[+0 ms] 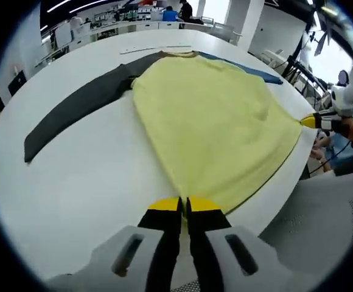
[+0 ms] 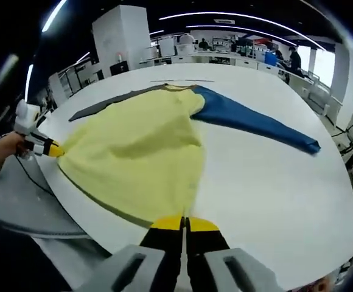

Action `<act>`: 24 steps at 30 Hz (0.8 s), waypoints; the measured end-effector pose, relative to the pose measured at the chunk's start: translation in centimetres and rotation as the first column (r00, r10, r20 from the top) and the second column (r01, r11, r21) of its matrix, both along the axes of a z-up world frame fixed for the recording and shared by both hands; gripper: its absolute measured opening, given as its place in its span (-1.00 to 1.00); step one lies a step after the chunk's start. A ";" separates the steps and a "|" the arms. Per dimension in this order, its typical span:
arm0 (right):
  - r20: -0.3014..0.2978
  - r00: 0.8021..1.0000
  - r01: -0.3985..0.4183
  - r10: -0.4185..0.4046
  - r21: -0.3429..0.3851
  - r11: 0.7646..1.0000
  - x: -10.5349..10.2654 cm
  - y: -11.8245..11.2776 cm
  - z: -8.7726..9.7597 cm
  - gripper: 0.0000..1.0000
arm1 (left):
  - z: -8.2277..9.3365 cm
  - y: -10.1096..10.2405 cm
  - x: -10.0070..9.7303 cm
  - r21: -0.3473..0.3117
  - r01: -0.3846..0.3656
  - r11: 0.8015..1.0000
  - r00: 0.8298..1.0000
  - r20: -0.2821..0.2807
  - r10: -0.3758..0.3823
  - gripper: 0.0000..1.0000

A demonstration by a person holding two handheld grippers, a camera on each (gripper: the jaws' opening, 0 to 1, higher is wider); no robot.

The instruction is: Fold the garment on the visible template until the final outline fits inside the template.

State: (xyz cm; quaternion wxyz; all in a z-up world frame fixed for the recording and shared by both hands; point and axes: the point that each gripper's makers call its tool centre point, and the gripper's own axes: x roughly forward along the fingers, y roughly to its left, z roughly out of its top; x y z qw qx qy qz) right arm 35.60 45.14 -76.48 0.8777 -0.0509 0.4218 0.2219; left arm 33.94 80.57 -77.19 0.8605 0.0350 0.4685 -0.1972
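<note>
The yellow-bodied shirt (image 1: 216,121) lies flat on the white table (image 1: 85,182), soft and limp, likely to sag and slide, its near hem corners pinched tight by the left gripper (image 1: 184,204) and right gripper (image 2: 184,223).

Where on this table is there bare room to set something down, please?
Bare white table lies below the blue sleeve in the right gripper view, and below the dark grey sleeve in the left gripper view. The middle is crowded: the yellow shirt body covers it to the near edge, where both grippers pinch the hem.
</note>
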 end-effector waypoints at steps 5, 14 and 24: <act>-0.018 1.000 -0.016 0.016 0.008 1.000 -0.3 0.2 -0.2 -1.00 | 0.0 0.1 0.0 0.007 -0.002 1.000 1.000 0.010 0.002 -0.95; 0.076 0.997 0.031 -0.034 0.047 0.998 2.7 -1.3 2.2 -0.53 | 2.0 0.8 1.3 0.021 -0.031 0.999 0.991 0.132 0.028 -0.19; 0.172 0.985 -0.029 0.018 0.065 0.997 8.3 -1.4 4.4 -0.35 | 4.8 0.1 2.9 -0.059 -0.056 0.997 0.966 0.250 0.069 0.43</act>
